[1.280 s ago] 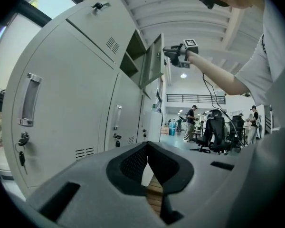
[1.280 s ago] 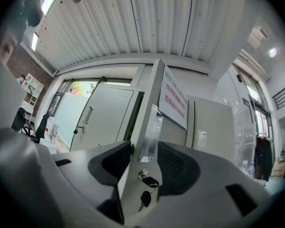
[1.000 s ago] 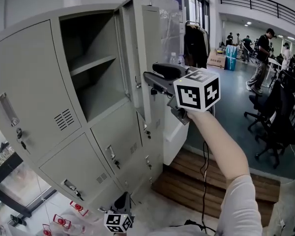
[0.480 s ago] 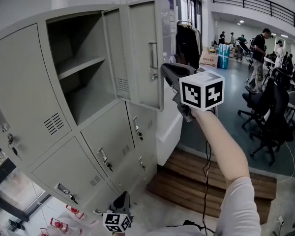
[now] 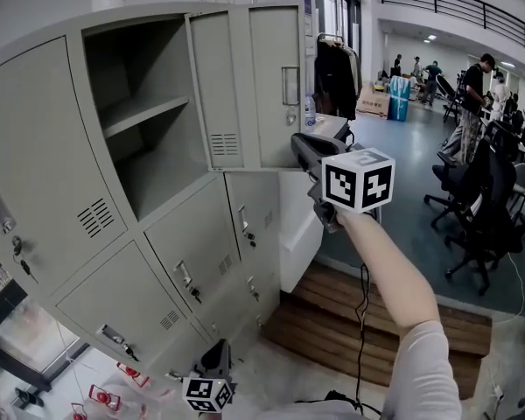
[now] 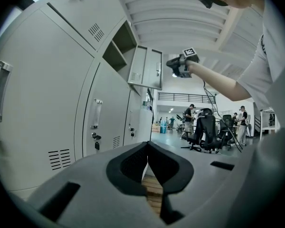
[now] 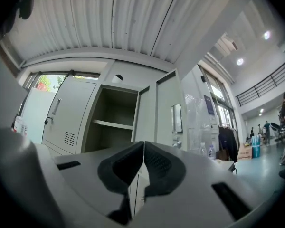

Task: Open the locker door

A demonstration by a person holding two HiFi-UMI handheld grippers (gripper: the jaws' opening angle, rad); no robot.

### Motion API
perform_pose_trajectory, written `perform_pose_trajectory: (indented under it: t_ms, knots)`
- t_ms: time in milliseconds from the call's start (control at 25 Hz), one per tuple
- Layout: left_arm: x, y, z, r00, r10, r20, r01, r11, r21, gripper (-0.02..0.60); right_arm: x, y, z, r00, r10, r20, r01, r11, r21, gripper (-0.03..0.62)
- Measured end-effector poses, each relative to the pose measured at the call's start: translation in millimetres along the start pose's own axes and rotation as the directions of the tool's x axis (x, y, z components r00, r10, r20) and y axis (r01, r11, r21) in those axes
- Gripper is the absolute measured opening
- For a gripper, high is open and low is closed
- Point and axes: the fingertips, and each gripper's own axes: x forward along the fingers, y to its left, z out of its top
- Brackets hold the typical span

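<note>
The grey locker's upper door (image 5: 254, 86) stands swung wide open, its recessed handle (image 5: 290, 86) facing me. The compartment (image 5: 149, 121) behind it is bare, with one shelf. My right gripper (image 5: 296, 143) hovers just below the door's lower right corner, apart from it, jaws shut on nothing. In the right gripper view the shut pads (image 7: 143, 148) point at the door (image 7: 164, 113) and the compartment. My left gripper (image 5: 219, 350) hangs low by the locker's base; its jaws (image 6: 147, 148) are shut and hold nothing.
Closed locker doors (image 5: 35, 173) with handles and keys lie left of and below the open one. A white cabinet (image 5: 302, 226) and a wooden platform (image 5: 359, 322) stand to the right. Office chairs (image 5: 490, 226), a coat rack (image 5: 337, 77) and people stand farther back.
The door has swung from nearly edge-on to wide open. My right gripper, earlier at the door's edge, now sits apart from it below the corner. The left gripper stayed put.
</note>
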Motion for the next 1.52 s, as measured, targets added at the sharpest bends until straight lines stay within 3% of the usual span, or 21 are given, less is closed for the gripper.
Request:
perform_pose_trajectory:
  t_ms: [160,520,720,880,1280,1520]
  knots:
    - [-2.9,3.8,-0.3,1.000,0.012,0.000,-0.012,1.000,-0.004,0.002,-1.1,11.3,-31.8,1.000,-0.011,0.016,0.011,1.000,0.003,0.014]
    - [-9.0,14.6,4.8,0.999,0.051,0.016,-0.051,0.999,0.002,0.002,-30.1,81.8,-121.8,0.997,0.000,0.077,0.013,0.985,-0.171,0.014]
    - [-13.8,16.2,10.4,0.997,0.072,0.042,-0.072,0.997,0.003,0.002,-51.8,116.7,-192.5,0.998,0.044,0.054,-0.041,0.998,-0.058,0.014]
    - [-19.1,15.6,9.8,0.996,0.084,0.044,-0.084,0.996,0.006,0.003,-73.3,137.6,-242.3,0.999,0.037,0.027,-0.038,0.999,0.036,0.014]
    - [-38.4,26.8,7.4,0.986,0.156,0.058,-0.156,0.988,-0.004,0.002,-122.8,202.0,-328.1,0.994,0.099,-0.056,-0.091,0.988,0.127,0.014]
    - [-46.3,27.1,1.5,0.981,0.183,0.060,-0.183,0.983,-0.009,0.002,-134.7,221.9,-344.5,0.991,0.113,-0.075,-0.102,0.985,0.135,0.012]
